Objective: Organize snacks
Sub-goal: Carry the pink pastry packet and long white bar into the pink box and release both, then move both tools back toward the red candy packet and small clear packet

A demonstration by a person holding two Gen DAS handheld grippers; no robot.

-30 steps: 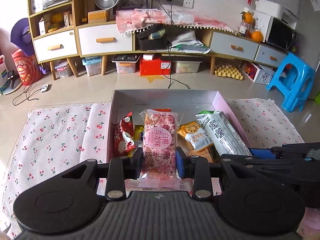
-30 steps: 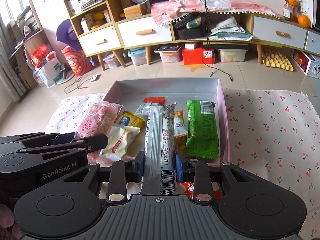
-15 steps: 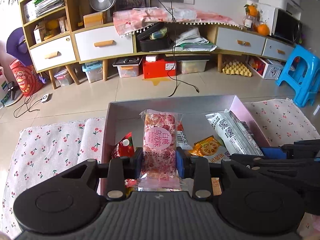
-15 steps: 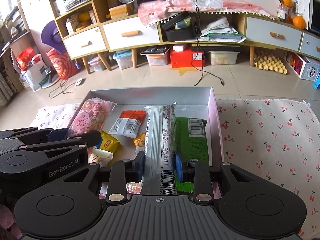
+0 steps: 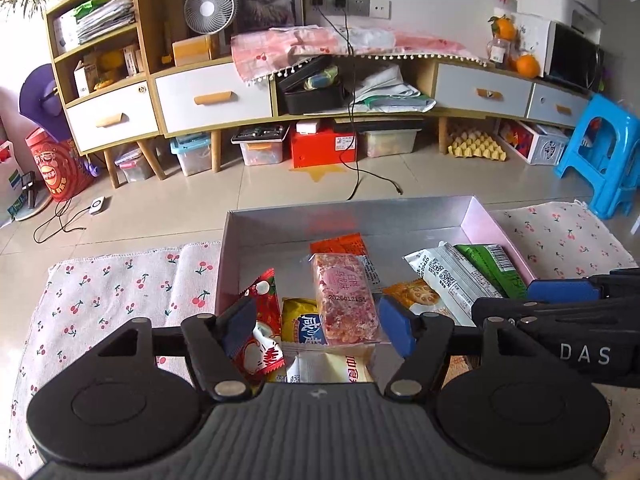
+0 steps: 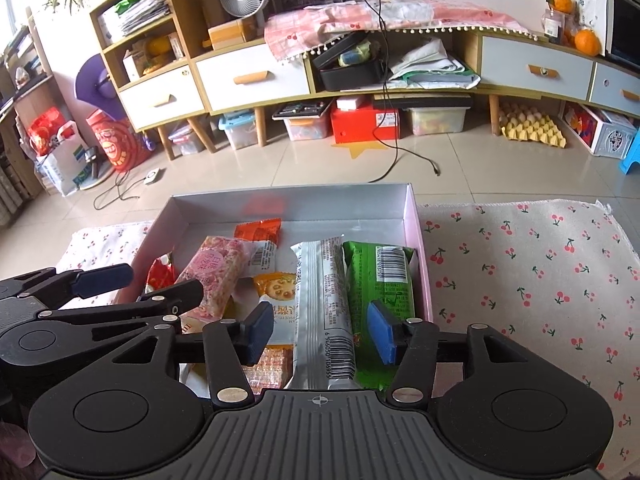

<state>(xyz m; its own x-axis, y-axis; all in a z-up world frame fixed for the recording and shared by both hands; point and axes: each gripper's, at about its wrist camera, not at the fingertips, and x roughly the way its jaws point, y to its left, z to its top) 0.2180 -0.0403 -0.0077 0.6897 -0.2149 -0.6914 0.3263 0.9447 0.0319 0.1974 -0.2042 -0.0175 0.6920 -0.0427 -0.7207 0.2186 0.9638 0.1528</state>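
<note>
A shallow box (image 5: 348, 206) (image 6: 288, 192) sits on a cherry-print cloth and holds several snack packets. My left gripper (image 5: 318, 328) hangs over its near left part with its jaws opening. The pink rice-crisp packet (image 5: 346, 296) lies loose between them, on top of a yellow packet (image 5: 302, 320), with neither pad touching it. My right gripper (image 6: 320, 332) is over the near right part, its jaws also opening. The long silver packet (image 6: 324, 304) lies free between its pads, beside a green packet (image 6: 380, 284).
The cherry cloth (image 5: 120, 292) (image 6: 540, 280) spreads out on both sides of the box. In the box there are also a red packet (image 5: 262, 320), an orange one (image 5: 340, 244) and a biscuit packet (image 6: 278, 286). A blue stool (image 5: 600, 152) and a low cabinet (image 5: 216, 96) stand beyond.
Both grippers have opened. The pink packet has dropped from the left gripper into the box, and the silver packet now lies flat, out of the right gripper's grip.
</note>
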